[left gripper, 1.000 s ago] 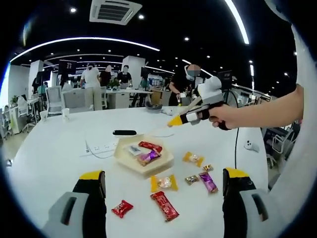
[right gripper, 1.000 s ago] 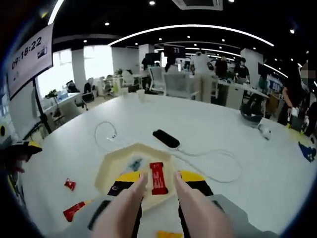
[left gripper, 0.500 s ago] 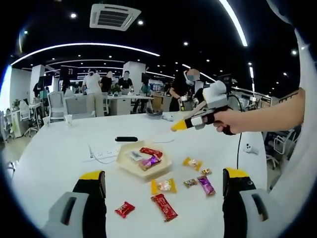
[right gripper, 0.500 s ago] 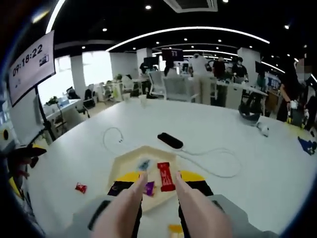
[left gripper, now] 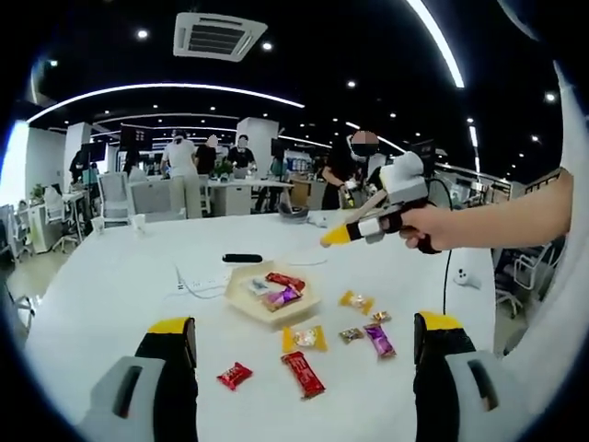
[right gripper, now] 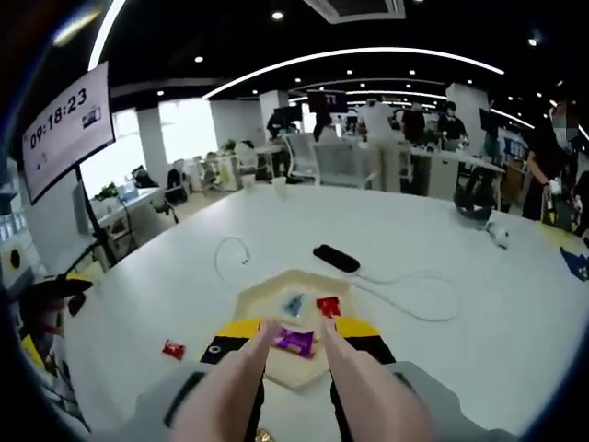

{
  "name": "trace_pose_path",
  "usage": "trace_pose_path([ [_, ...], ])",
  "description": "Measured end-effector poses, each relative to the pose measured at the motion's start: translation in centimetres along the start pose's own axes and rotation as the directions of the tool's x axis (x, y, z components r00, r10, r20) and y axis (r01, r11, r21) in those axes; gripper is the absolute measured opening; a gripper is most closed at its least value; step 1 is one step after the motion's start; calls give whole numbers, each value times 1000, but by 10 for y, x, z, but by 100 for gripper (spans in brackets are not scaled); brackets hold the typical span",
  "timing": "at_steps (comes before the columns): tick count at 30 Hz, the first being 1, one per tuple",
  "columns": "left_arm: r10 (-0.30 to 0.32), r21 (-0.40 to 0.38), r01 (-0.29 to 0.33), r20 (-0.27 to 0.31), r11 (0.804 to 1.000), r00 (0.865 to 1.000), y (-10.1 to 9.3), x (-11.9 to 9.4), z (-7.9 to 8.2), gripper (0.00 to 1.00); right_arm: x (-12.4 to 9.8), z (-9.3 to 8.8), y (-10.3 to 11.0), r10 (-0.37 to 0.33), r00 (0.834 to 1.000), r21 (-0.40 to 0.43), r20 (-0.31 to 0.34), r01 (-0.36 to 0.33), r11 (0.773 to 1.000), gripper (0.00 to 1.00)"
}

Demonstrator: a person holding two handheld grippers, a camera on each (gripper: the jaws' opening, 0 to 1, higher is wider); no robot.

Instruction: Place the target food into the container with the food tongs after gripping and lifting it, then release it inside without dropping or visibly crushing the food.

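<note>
Right gripper: it carries beige food tongs whose two arms rise between its yellow-tipped jaws. The tong tips stand a little apart with nothing between them. In the left gripper view it hangs in the air above the table, held by a hand.

What changed: a second ago the tong tips sat low at the red candy bar in the tray; half a second ago they were higher, and now the tray looks smaller and farther off. The right gripper has risen and drawn back.

Target food: the red candy bar lies inside the hexagonal beige tray, beside a purple-wrapped candy and a blue-wrapped one. It looks whole, not crushed.

Meaning for the task: judged from this, one placement looks done and the tongs are free for another pick.

Left gripper: its jaws are wide apart and empty, above the white table.

Still outside the tray: a red bar, a small red candy, a yellow candy, an orange one and a purple one.
</note>
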State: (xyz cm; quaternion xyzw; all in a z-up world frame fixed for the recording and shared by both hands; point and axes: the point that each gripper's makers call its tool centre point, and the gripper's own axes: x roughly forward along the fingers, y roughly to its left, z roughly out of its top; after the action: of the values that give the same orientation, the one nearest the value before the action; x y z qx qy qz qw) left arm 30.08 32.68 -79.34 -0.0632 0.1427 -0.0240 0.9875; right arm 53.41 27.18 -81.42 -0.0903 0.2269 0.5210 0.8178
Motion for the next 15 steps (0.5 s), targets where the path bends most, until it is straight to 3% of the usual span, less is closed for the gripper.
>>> trace_pose_path([
  [4, 2, -2, -2, -6, 1000, 1000, -1, 2, -2, 99, -2, 1, 1, 11, 1000, -3, 6, -11, 1000, 26],
  [10, 19, -14, -18, 28, 1000, 999, 7, 4, 9, 99, -1, -1, -2, 14, 1000, -11, 6, -14, 1000, 26],
  [15, 4, 4, -4, 9, 1000, 1000, 7, 4, 9, 99, -4, 6, 3, 25, 999, 18, 32, -26, 1000, 27],
])
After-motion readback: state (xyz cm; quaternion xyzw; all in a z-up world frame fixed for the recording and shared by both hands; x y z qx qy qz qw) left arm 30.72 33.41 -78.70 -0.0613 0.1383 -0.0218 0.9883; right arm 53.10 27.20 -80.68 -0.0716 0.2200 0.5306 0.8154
